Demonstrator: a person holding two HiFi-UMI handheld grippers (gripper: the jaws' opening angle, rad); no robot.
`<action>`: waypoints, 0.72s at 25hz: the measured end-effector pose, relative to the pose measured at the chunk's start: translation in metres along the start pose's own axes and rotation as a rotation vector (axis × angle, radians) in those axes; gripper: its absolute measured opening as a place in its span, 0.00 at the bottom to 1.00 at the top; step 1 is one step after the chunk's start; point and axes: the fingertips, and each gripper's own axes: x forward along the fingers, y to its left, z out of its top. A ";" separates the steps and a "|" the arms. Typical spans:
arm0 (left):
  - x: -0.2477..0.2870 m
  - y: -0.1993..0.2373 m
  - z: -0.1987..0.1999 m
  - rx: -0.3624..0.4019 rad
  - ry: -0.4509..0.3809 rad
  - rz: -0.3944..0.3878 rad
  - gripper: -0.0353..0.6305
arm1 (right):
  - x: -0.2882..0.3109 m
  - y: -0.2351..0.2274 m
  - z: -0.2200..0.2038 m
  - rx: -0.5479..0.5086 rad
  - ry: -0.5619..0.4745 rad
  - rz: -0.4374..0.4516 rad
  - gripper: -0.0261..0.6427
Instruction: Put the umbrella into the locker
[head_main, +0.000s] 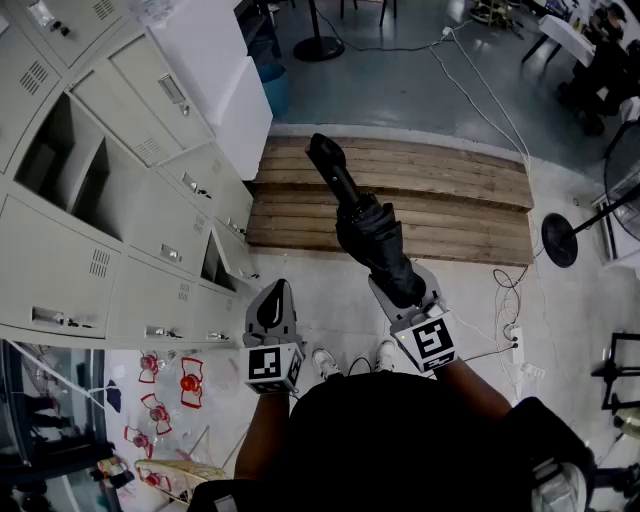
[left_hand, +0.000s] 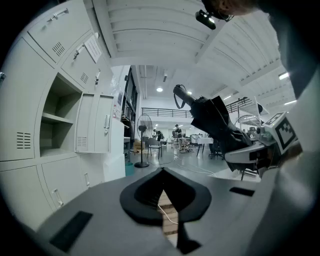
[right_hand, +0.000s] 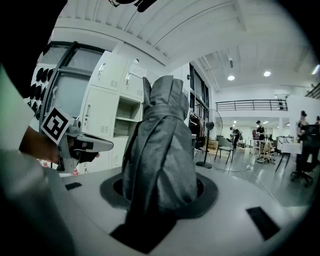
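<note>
Grippers: we count two. The left gripper (head_main: 272, 300) and the right gripper (head_main: 405, 295) are side by side in front of us.
Right claw: its jaws are clamped on the folded canopy of the umbrella (head_main: 365, 225), which fills the space between them in the right gripper view (right_hand: 160, 150).
Left claw: its jaws are together with nothing between them (left_hand: 162, 172). Only wooden boards show through the slit below the tips.
Umbrella: we see one, black and folded. It sticks forward out of the right gripper with its handle (head_main: 325, 155) at the far end, in the air over the wooden platform (head_main: 450, 185).
Lockers: one grey bank (head_main: 130, 250) runs along our left, and the umbrella is well apart from its fronts.
Open compartments: we count two in the head view. The upper one (head_main: 60, 160) has a divider inside. The lower one (head_main: 213, 262) has its door swung out near the platform's left end.
Edges: the platform's near edge lies just beyond the grippers, and its left end meets the locker bank.
Floor: two round stand bases, one far (head_main: 318, 45) and one to the right (head_main: 560, 238). Cables trail across the concrete (head_main: 480, 100).
Shoes: two white ones (head_main: 325, 362) below the grippers.
</note>
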 end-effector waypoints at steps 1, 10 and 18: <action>0.000 0.001 0.000 0.001 -0.002 0.001 0.05 | 0.001 0.001 -0.001 -0.001 0.002 0.000 0.32; -0.002 0.016 -0.006 0.002 -0.001 0.012 0.05 | 0.012 0.010 -0.003 -0.012 0.026 0.012 0.32; -0.007 0.041 -0.012 -0.006 -0.005 0.008 0.05 | 0.035 0.029 -0.007 0.016 0.062 0.043 0.33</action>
